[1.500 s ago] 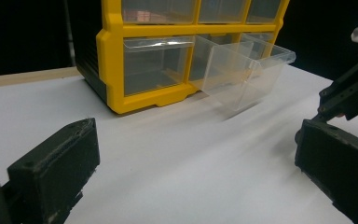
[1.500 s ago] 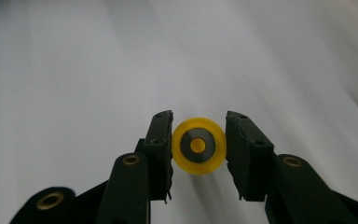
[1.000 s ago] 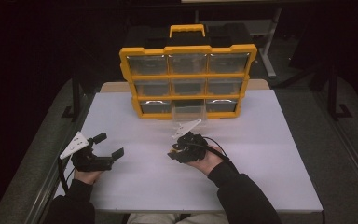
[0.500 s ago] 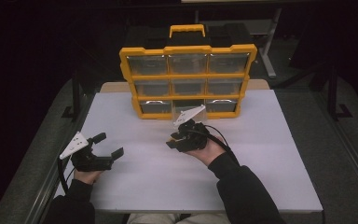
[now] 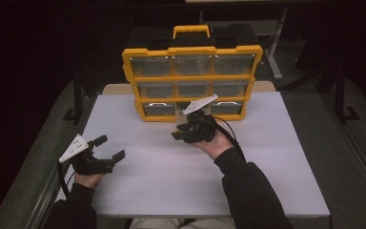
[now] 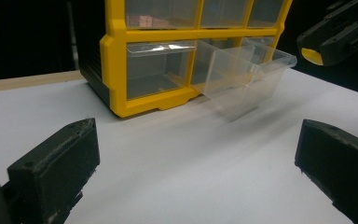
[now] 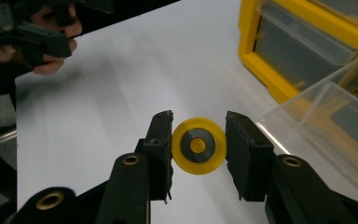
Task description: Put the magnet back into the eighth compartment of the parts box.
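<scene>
We have the right gripper low and centre in its own view, its two black jaws closed on a small yellow plastic wheel with a dark grey hub ring and a yellow centre. The pads press on the wheel's rim from either side, so it hangs between them above the white table top, flat face toward us.

We judge this wheel light and stiff: a hard little disc that will not give under the squeeze. The smooth round rim looks slippery, though, and a grip across two opposite points could let it swivel or pop out if the squeeze eases. Taking it square across the widest part, as here, seems the safest hold.

To look at, it is a bright translucent yellow, round, with that dark ring and a small yellow dot in the middle.

At the right edge of that view we see a clear plastic drawer pulled out of the yellow organiser cabinet with clear drawers; in the high view the right gripper sits mid-frame, just in front of the cabinet's bottom row.

Lower left of the high view, the left gripper rests by the table's edge, jaws spread wide with nothing between them.
</scene>
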